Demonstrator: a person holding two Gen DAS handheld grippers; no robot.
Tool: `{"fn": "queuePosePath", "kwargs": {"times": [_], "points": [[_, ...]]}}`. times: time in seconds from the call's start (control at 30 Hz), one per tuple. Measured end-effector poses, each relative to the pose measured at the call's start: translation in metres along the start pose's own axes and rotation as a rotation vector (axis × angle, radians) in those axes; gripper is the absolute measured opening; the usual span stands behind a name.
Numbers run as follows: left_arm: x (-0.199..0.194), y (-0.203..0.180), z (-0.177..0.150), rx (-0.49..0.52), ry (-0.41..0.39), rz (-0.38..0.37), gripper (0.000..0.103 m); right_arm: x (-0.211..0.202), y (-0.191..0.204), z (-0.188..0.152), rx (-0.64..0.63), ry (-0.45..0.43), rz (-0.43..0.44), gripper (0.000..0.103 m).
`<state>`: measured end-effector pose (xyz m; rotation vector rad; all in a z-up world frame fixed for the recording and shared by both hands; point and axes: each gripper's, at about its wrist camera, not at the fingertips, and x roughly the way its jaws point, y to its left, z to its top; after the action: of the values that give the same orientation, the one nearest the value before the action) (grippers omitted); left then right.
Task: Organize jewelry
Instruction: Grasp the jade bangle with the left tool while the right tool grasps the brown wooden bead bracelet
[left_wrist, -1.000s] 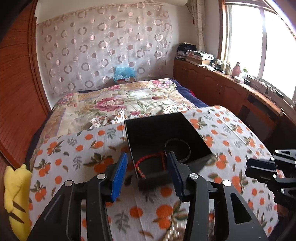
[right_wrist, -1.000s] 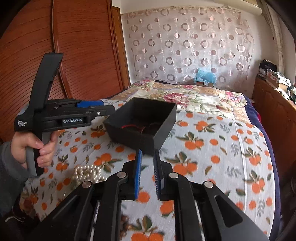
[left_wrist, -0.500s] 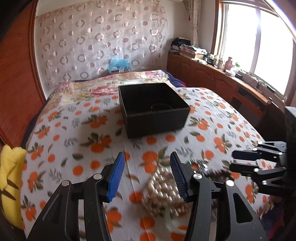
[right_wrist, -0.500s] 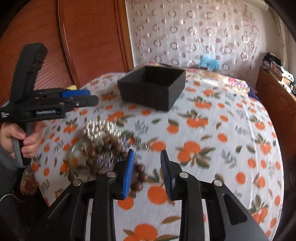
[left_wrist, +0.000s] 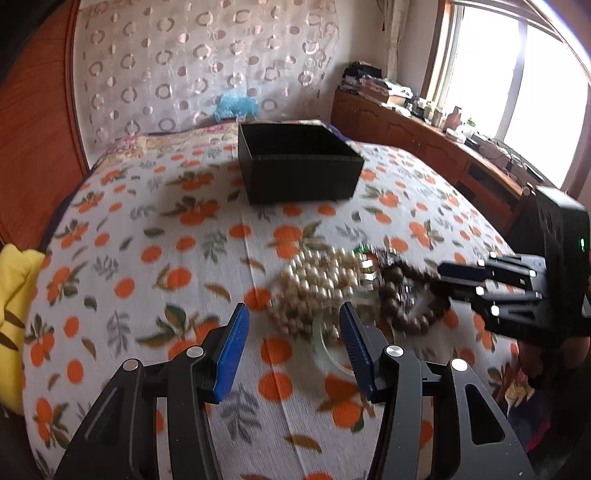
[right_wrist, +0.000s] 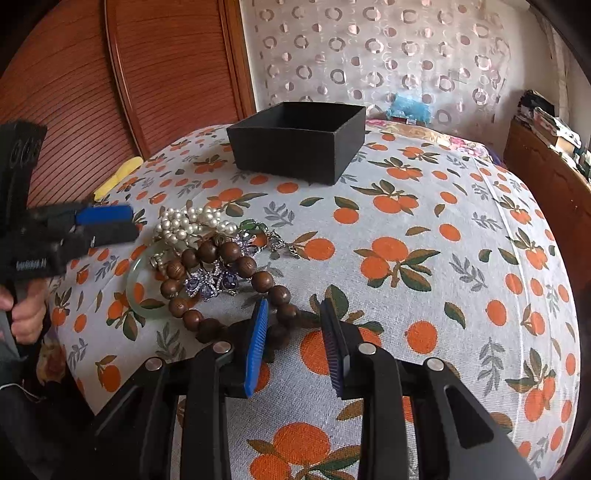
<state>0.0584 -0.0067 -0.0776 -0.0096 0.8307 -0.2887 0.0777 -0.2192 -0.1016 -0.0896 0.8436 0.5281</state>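
Note:
A pile of jewelry lies on the orange-print bedspread: a pearl strand, a brown wooden bead bracelet, a pale green bangle and purple crystal pieces. A black open box stands farther back. My left gripper is open and empty, just short of the pearls. My right gripper is open and empty, its left finger beside the brown beads.
A yellow plush lies at the bed's left edge. A wooden wardrobe stands on the left, a low cabinet under the window on the right. The bedspread extends right of the pile.
Both grippers drew back from the black box and came down toward the jewelry pile. The right gripper opened wider.

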Motion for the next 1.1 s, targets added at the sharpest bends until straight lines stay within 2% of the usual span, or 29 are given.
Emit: {"fn": "queuePosePath", "kwargs": {"times": [0.13,0.2,0.33,0.37,0.6,0.67,0.77,1.1], "points": [[0.002,-0.003,-0.007,-0.004,0.024,-0.019,0.048,0.000,0.000,0.000,0.000,0.000,0.001,0.032],[0.003,-0.006,-0.008,0.003,0.028,-0.031,0.043,0.000,0.000,0.000,0.001,0.001,-0.001,0.032],[0.008,-0.016,-0.012,0.037,0.057,-0.024,0.021,0.001,0.000,0.000,0.002,0.001,-0.001,0.032],[0.008,-0.017,-0.013,0.044,0.062,-0.017,0.018,0.000,0.000,0.000,0.000,0.001,-0.002,0.032],[0.014,-0.023,-0.015,0.063,0.069,0.013,0.017,0.001,0.000,0.001,-0.001,0.002,-0.003,0.032],[0.013,-0.024,-0.016,0.070,0.067,0.032,0.013,0.001,0.000,0.001,-0.001,0.002,-0.002,0.032],[0.008,-0.017,-0.017,0.037,0.058,0.011,0.007,0.002,0.000,0.001,-0.004,0.006,-0.004,0.032],[-0.025,0.015,-0.016,-0.027,-0.048,0.050,0.007,0.004,0.000,0.003,-0.010,0.025,-0.008,0.033]]}}
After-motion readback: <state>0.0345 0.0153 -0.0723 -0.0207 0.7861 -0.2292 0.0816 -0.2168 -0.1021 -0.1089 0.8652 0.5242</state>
